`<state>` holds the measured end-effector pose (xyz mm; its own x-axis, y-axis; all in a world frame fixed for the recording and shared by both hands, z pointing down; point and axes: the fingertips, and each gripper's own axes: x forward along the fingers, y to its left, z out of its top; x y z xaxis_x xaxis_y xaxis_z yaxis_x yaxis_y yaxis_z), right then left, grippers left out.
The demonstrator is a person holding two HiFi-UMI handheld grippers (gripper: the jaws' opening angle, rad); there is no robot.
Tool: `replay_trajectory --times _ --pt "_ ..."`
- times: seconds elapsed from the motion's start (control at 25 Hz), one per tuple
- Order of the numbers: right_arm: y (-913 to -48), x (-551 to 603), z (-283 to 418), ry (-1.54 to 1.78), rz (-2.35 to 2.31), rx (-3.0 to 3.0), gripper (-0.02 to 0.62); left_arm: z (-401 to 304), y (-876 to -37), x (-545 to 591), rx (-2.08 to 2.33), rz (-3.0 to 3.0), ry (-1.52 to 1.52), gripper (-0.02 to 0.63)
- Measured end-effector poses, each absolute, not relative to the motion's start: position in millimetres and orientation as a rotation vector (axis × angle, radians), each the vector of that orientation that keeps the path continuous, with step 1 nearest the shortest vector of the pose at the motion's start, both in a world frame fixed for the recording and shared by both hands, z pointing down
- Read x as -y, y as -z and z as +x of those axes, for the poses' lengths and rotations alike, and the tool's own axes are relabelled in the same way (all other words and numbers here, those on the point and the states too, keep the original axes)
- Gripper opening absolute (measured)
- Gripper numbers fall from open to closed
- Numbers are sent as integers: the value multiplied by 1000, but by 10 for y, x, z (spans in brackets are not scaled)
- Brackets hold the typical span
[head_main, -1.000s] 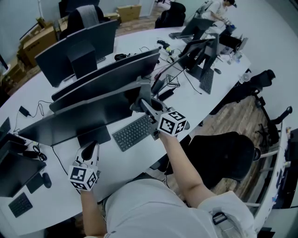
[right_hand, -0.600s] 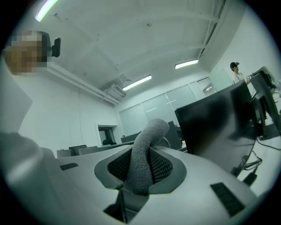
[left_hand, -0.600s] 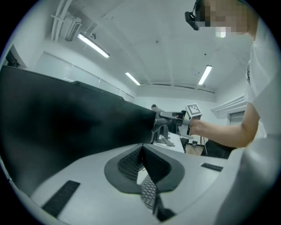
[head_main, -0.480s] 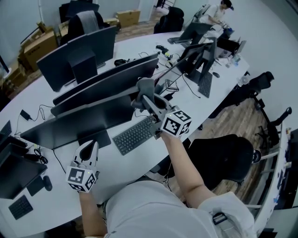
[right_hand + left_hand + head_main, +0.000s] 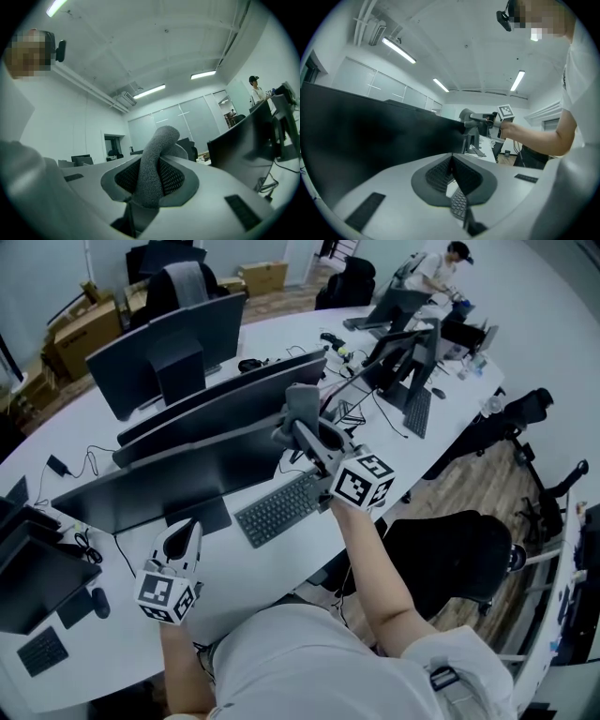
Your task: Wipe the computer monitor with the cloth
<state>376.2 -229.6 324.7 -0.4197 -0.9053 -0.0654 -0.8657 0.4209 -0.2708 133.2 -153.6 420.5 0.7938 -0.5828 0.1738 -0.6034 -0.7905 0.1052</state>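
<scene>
Several monitors (image 5: 187, 479) on white desk (image 5: 272, 563) — right gripper's (image 5: 305, 437) fingers (image 5: 177, 179) clamped on cloth (image 5: 154, 154), left gripper's (image 5: 185, 532) together

the head view looks steeply down from above the person (image 5: 309, 662) onto the curved desk (image 5: 281, 563), taking in the monitor (image 5: 187, 479), the keyboard (image 5: 279, 508) and both tools at middle distance. the left gripper (image 5: 184, 529) view sits low by the desk and faces up along its closed jaws, the monitor's dark screen close at its left, and shares with the head view the right gripper (image 5: 298, 432) and its cloth (image 5: 302, 404), seen farther off. the right gripper view tilts up toward the ceiling (image 5: 164, 51), the pinched cloth very close.
</scene>
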Motion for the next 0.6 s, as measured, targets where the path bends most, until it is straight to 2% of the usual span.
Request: replay_trajectory --times 0.6 --pt "-3362 2399 2949 410 -1457 -2501 97 776 -4218 1429 978 2798 -224 -3"
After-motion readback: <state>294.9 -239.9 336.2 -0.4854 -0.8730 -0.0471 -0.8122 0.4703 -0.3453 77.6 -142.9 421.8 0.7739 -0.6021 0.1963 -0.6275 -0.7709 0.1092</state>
